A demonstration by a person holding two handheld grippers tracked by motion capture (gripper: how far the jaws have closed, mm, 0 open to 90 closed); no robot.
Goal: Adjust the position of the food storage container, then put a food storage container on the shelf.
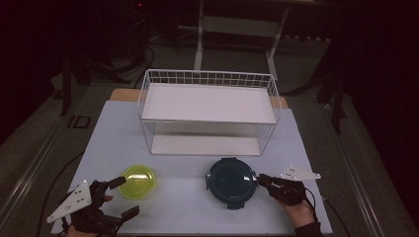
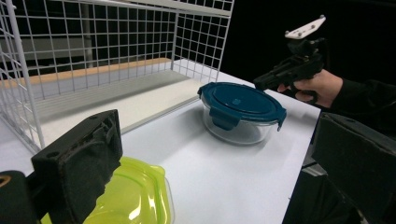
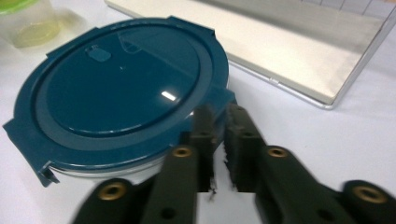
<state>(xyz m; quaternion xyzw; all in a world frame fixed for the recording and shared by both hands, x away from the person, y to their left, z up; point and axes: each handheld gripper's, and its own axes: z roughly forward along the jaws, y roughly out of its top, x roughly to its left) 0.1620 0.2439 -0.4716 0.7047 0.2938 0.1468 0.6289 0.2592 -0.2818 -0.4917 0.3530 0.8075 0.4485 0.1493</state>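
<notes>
Right gripper (image 1: pixel 259 178) is sitting nearly closed, gripping nothing, at 3 o'clock of the blue container (image 1: pixel 231 181); left gripper (image 1: pixel 122 196) is gaping wide. It's probably going to skid off that clip.

Two hands enter from the near edge of the tabletop, each gripping a black two-jaw tool topped by a grey three-cornered plate. The left tool (image 1: pixel 123 197) rests low at the near left corner, jaws spread wide and angled toward the right. The right tool (image 1: pixel 260 178) points left, held level, its jaws nearly together with a narrow gap and nothing between them.
</notes>
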